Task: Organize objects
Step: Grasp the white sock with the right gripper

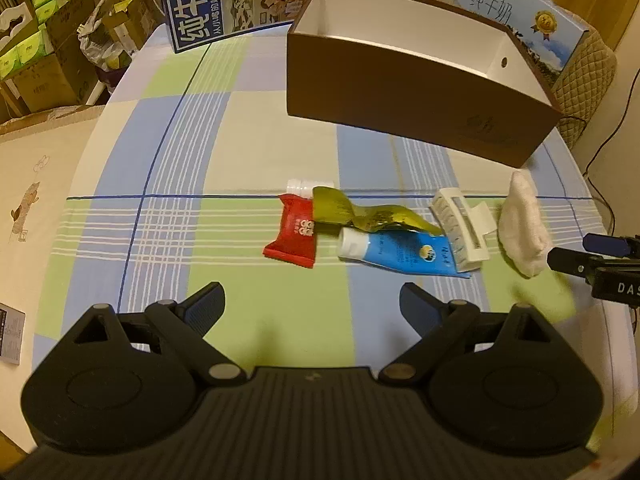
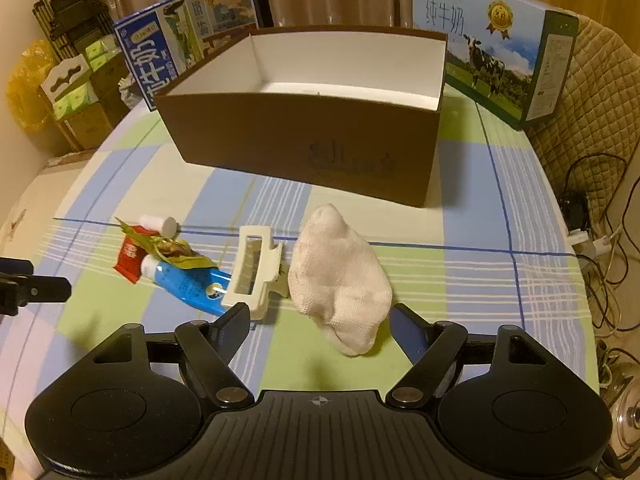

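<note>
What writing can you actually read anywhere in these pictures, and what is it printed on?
"纯牛奶": light blue milk carton behind the brown box.
"纯牛奶": dark blue milk carton, in the left view.
"DAS": the right gripper, cut off at the picture's edge.
Too small or blurred: blue tube, red packet, the brown box's dark logo, the cartons' fine print.

An open brown box (image 2: 304, 140), white inside, stands at the far side. Nearer lies a row: red packet (image 1: 294, 232) at left, a white-capped vial (image 2: 160, 224) behind it, crumpled green wrapper (image 1: 360, 212), blue tube (image 1: 400, 254), white hair claw (image 2: 252, 276), white sock (image 2: 340, 280) at right.
</note>
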### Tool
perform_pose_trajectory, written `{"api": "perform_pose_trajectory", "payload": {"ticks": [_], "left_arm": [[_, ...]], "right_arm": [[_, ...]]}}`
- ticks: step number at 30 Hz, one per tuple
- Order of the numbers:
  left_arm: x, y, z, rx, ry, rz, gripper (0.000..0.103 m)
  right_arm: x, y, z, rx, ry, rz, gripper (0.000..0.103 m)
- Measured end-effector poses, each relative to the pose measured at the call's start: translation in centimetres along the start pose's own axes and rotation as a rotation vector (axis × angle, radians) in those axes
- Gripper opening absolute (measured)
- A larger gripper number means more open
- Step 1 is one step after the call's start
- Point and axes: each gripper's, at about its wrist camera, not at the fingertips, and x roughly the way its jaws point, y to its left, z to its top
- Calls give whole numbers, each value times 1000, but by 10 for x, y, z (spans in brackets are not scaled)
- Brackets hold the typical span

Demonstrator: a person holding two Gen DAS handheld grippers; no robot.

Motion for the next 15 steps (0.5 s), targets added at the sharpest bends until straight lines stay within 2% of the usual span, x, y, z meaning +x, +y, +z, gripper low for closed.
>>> {"api": "perform_pose_trajectory", "payload": {"ticks": [10,15], "left_arm": [[19,8,5,19,19,13,92],[27,5,8,61,20,14,92]], "right_arm": [[33,3,7,-40,12,-51,74],[50,5,9,-53,27,-75,74]]}}
